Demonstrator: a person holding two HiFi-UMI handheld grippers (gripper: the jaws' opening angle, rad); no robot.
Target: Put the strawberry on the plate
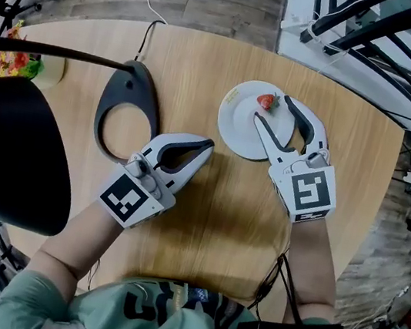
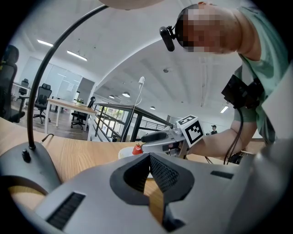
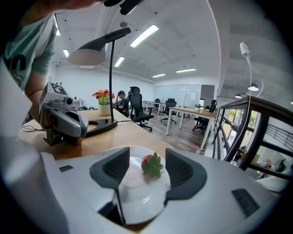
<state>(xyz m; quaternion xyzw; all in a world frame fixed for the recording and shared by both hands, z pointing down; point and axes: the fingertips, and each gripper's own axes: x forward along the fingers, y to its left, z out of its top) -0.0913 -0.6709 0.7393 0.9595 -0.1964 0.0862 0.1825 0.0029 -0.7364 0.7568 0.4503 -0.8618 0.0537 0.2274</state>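
Note:
The red strawberry [image 1: 267, 100] with its green leafy cap lies on the far side of the small white plate [image 1: 236, 122]. My right gripper [image 1: 273, 109] reaches over the plate, open, with one finger on either side of the berry. In the right gripper view the strawberry [image 3: 152, 164] sits on the plate [image 3: 137, 201] between the two pads, and neither pad presses on it. My left gripper [image 1: 207, 146] rests low over the table, left of the plate, shut and empty. The left gripper view has its pads [image 2: 160, 171] meeting, with the strawberry [image 2: 137, 149] and right gripper [image 2: 158, 137] beyond.
A desk lamp's grey ring base [image 1: 129, 108] stands just left of my left gripper, and its black shade [image 1: 5, 150] hangs over the table's left side. A pot of flowers [image 1: 8, 60] sits at the far left. The round table's edge [image 1: 367, 226] curves close on the right.

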